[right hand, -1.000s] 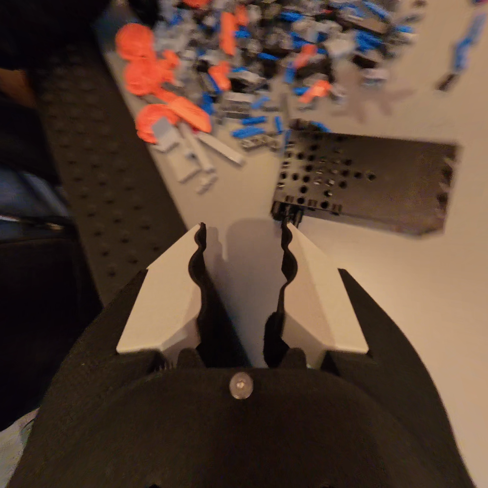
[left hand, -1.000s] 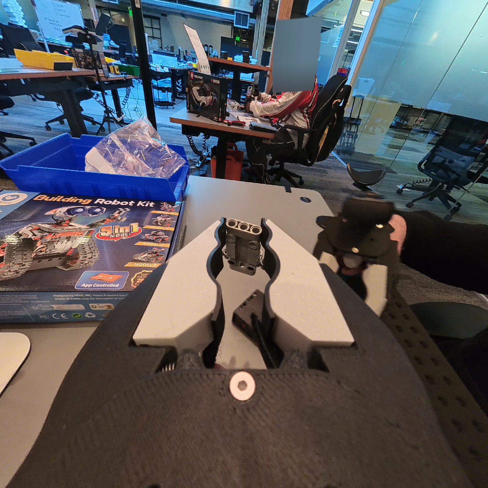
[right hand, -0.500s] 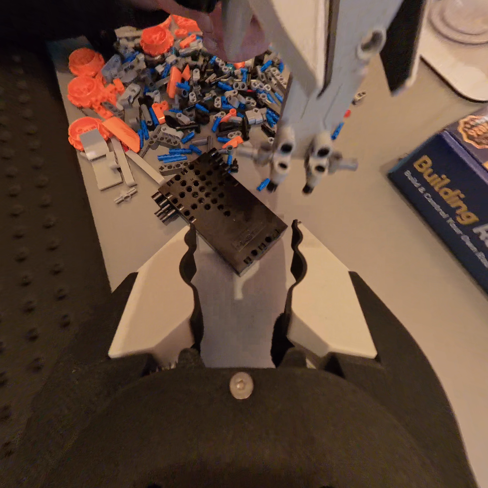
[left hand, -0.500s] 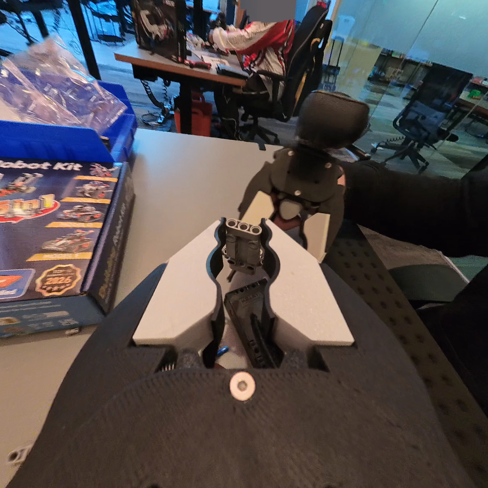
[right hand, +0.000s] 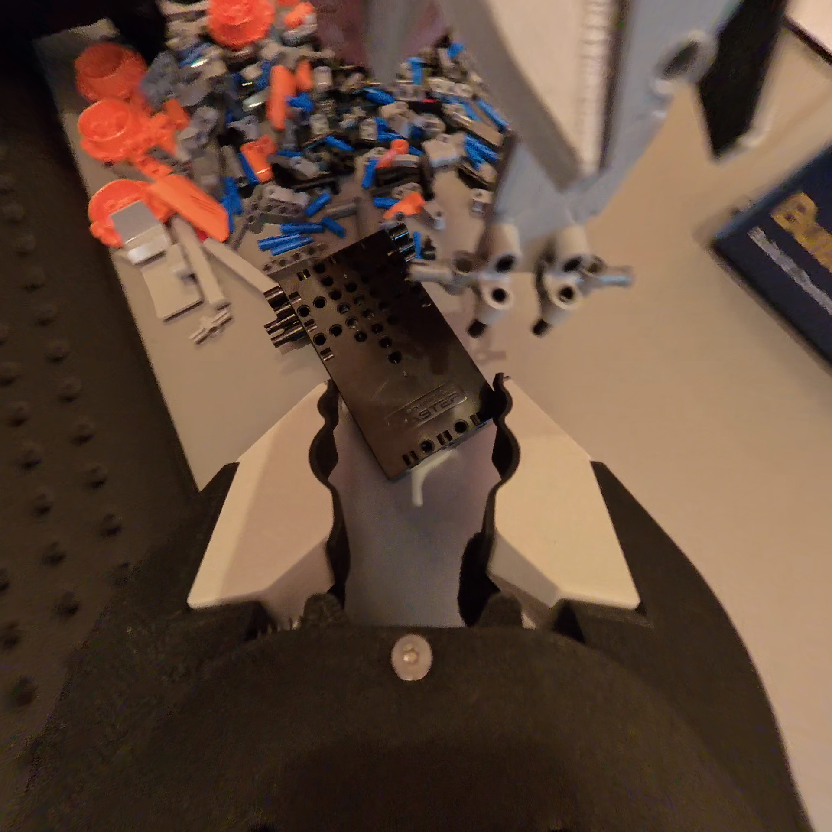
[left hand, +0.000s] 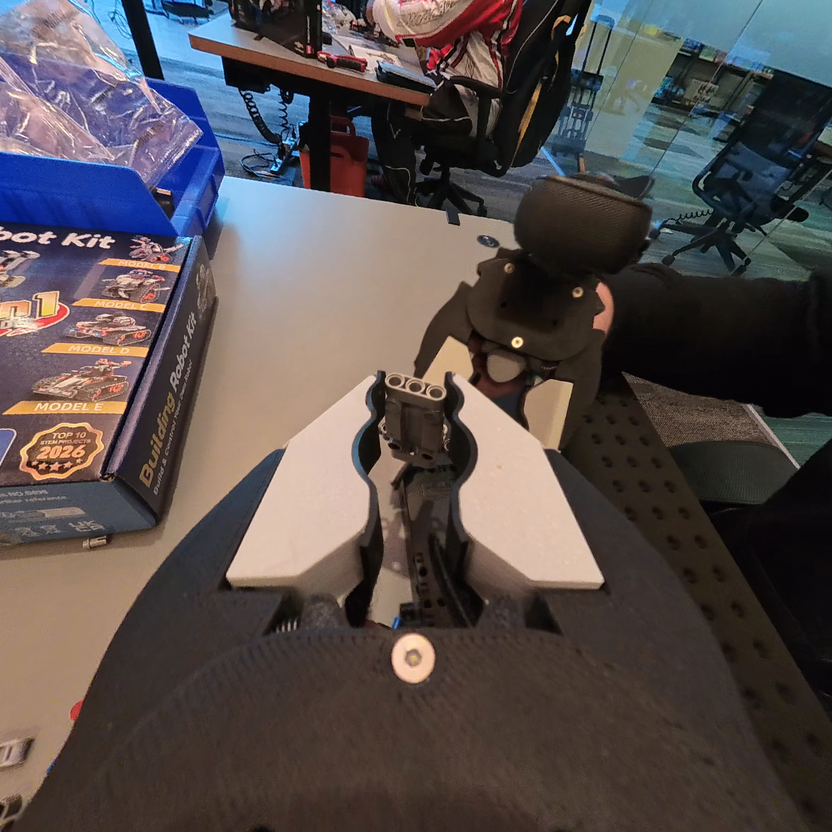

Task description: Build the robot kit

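My left gripper (left hand: 414, 382) is shut on a grey building piece (left hand: 413, 421) with three round holes and holds it above the table. It shows from the right wrist view as well (right hand: 526, 279), hanging over the far right side of a black perforated block (right hand: 382, 360). My right gripper (right hand: 414, 391) is open, and the near end of that block lies between its fingertips. The block lies flat on the table. In the left wrist view the right gripper (left hand: 517, 351) is just beyond my fingers, with the block (left hand: 427, 508) under them.
A pile of loose blue, grey, black and orange pieces (right hand: 324, 126) lies beyond the block. A blue kit box (left hand: 103, 360) and a blue bin (left hand: 112, 193) with a plastic bag are at the left. A black perforated mat (left hand: 666, 517) runs along the table's edge. The gap from one gripper's tips to the other's is roughly 11 cm.
My right gripper has closed in on the black block, so its near end now lies between the fingertips. My left gripper has tilted down toward the table, still holding the grey piece.
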A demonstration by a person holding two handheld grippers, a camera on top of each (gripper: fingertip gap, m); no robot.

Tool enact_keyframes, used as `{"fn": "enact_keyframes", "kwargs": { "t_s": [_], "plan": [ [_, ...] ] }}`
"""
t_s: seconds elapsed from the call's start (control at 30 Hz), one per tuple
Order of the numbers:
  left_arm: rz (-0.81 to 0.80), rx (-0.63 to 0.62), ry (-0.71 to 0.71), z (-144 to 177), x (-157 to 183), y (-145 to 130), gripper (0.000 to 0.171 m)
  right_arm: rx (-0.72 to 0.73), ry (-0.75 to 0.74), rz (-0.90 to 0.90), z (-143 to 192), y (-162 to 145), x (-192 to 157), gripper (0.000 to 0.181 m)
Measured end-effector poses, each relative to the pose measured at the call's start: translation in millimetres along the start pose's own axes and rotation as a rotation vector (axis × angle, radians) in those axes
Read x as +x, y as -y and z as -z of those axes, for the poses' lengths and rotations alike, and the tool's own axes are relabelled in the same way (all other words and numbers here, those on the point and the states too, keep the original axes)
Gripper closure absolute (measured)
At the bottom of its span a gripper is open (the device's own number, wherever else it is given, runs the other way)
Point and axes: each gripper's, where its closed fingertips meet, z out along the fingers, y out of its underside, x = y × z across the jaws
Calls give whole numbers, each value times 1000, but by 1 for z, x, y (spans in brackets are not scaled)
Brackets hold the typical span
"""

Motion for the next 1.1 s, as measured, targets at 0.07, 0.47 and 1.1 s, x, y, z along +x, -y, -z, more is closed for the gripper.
{"fn": "enact_keyframes", "kwargs": {
  "t_s": [0.07, 0.47, 1.1],
  "plan": [
    [1, -6, 3, -2, 3, -2, 148, -9, -104, -94, 7, -6, 8, 113],
    [-6, -38, -21, -31, 25, -16, 148, 128, -170, -167, 48, -4, 10, 142],
    [-15, -100, -53, -40, 22, -43, 148, 186, -33, -100, 49, -17, 18, 169]
  ]
}}
